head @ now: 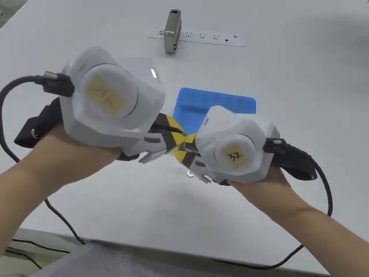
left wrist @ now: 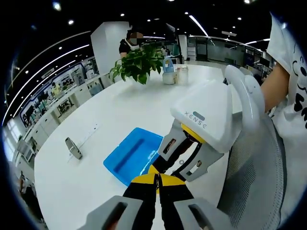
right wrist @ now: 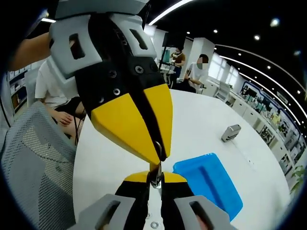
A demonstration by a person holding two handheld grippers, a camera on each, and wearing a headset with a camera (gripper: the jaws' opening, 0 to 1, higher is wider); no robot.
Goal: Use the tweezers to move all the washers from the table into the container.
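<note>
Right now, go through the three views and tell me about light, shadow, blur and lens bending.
Head view: soft, even light, only faint shadows on the white table, blue container sharp. Left gripper view: the fisheye curves the table edge and the ceiling lights; the right gripper looms near. Right gripper view: the left gripper looms large and stretched at the top; the ceiling lights bow.
</note>
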